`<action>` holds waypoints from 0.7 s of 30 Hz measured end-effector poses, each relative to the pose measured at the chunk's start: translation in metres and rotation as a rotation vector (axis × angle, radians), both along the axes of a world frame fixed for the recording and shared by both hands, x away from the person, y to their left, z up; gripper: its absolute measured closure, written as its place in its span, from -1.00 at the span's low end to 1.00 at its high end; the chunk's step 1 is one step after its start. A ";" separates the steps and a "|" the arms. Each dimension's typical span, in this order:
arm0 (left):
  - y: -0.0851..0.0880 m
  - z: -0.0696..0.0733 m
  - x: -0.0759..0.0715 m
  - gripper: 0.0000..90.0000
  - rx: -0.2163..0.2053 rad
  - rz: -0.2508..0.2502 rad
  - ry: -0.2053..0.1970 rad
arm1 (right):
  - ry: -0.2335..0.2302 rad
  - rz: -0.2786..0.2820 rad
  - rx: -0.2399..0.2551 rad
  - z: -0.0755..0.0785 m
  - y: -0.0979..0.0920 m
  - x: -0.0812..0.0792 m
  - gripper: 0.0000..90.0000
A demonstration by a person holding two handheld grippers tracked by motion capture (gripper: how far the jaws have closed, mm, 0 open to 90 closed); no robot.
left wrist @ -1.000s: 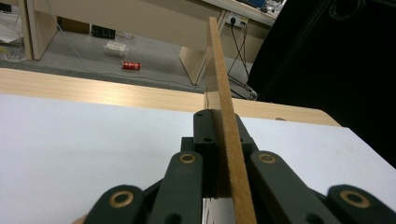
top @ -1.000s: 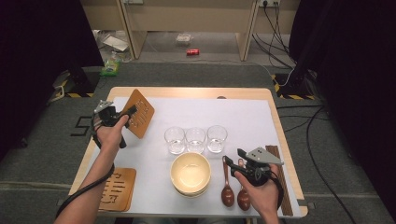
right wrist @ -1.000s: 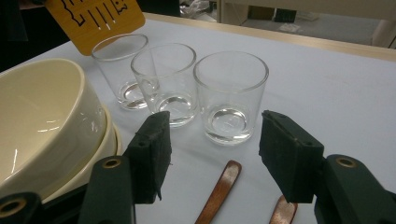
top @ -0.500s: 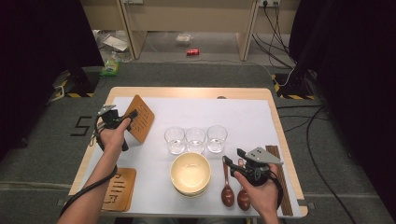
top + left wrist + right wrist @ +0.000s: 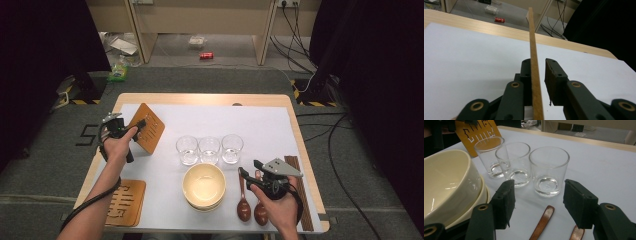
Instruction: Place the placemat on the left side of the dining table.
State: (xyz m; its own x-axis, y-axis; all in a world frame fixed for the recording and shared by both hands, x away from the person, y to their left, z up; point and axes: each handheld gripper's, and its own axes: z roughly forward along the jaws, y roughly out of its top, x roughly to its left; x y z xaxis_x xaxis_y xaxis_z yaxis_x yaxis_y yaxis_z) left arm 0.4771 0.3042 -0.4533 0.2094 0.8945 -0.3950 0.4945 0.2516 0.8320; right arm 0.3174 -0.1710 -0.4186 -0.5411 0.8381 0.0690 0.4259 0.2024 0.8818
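My left gripper (image 5: pixel 141 125) is at the table's left, around the near edge of a slotted wooden board (image 5: pixel 149 129) that stands tilted on its edge. In the left gripper view the board (image 5: pixel 534 62) runs edge-on between the pads. It rests against the left pad (image 5: pixel 526 72), with a gap to the right one, and the jaws have just been opening. My right gripper (image 5: pixel 249 168) hovers open at the front right, over the handles of two brown spoons (image 5: pixel 243 207). Nothing is between its pads (image 5: pixel 579 205).
Three clear glasses (image 5: pixel 209 149) stand in a row mid-table, and stacked cream bowls (image 5: pixel 203 186) sit just in front of them. A second wooden board (image 5: pixel 125 202) lies flat at the front left. Dark sticks (image 5: pixel 298 195) lie along the right edge of the white sheet (image 5: pixel 260 120).
The board in my left gripper has sunk slightly toward the table and the hand has shifted a little with it. The right gripper has stayed where it was.
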 end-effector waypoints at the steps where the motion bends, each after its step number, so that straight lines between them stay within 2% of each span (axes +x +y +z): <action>1: 0.000 0.000 0.000 0.65 0.000 0.000 0.000 | 0.000 0.000 0.000 0.000 0.000 0.000 -0.05; 10: 0.018 -0.008 -0.001 0.44 -0.001 0.000 0.035 | 0.003 0.002 -0.003 -0.002 0.002 0.000 -0.05; 12: 0.022 -0.009 -0.001 0.40 0.006 0.004 0.042 | 0.005 0.005 -0.003 -0.003 0.003 0.000 -0.05; 16: 0.029 -0.011 -0.002 0.32 -0.005 0.019 0.047 | 0.008 0.009 -0.005 -0.004 0.004 0.000 -0.05; 21: 0.037 -0.015 -0.003 0.25 0.011 0.025 0.061 | 0.012 0.010 -0.008 -0.005 0.005 0.001 -0.05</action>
